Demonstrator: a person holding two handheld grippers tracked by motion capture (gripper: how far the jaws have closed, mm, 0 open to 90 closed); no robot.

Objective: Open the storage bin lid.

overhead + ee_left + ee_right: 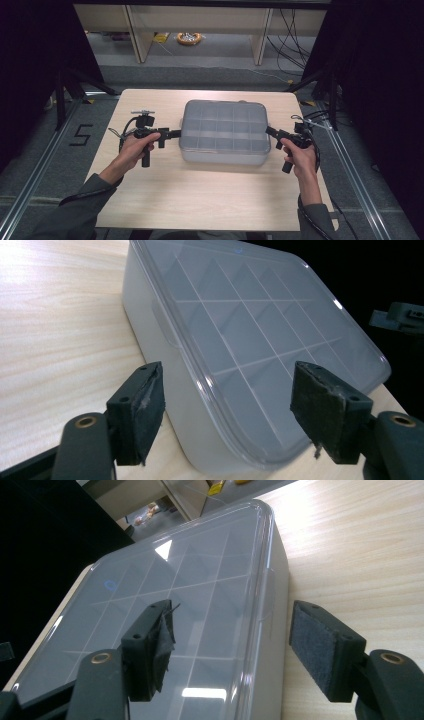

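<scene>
One translucent plastic organiser box [225, 131] sits near the middle of the light wooden table [200, 200], its clear lid [260, 335] closed over a grid of compartments. In the high view the grid reads as four columns by three rows, twelve cells, though glare on the lid makes the exact count a little uncertain.

Two tools are at the box, one at each short end. The left tool [172, 134], held in the person's left hand [134, 150], points at the box's left end, its tips right at the wall. In the left gripper view its two black jaws stand wide apart and released, with the box's corner and lid edge between them; the worn pads [145, 410] touch nothing.

The right tool [271, 132], held in the right hand [302, 156], comes to the box's right end. In the right gripper view its jaws are also spread and released, one over the lid, the other beside the box's side wall above the table; neither pad [315, 650] presses the plastic.

Beyond the table, on the floor, lies one orange ring-shaped object [189, 38].
</scene>
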